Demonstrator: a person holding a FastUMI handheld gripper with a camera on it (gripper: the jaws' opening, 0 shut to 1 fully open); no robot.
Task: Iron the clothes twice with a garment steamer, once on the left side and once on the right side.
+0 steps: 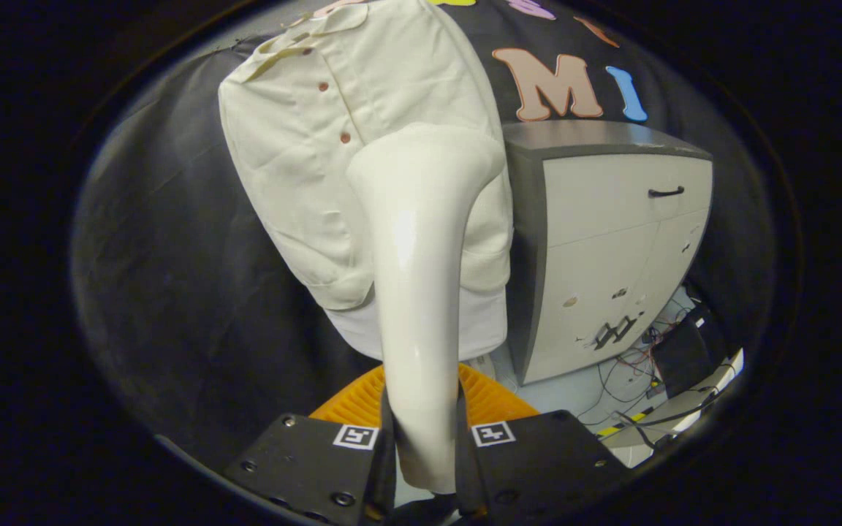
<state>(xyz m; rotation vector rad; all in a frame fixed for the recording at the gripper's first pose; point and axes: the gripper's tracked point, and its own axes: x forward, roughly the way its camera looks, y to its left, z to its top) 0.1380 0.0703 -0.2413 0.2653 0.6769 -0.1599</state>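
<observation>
Glossy plastic steamer [417, 292] (smooth); matt cloth shirt [297, 168].

Cream shirt [362, 146], white steamer [417, 292]

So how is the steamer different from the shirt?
The steamer is smooth, shiny and hard-looking; the shirt is soft, wrinkly cloth with brown buttons. The steamer is clamped between the gripper fingers; the shirt hangs beyond it. Both are cream-white.
</observation>
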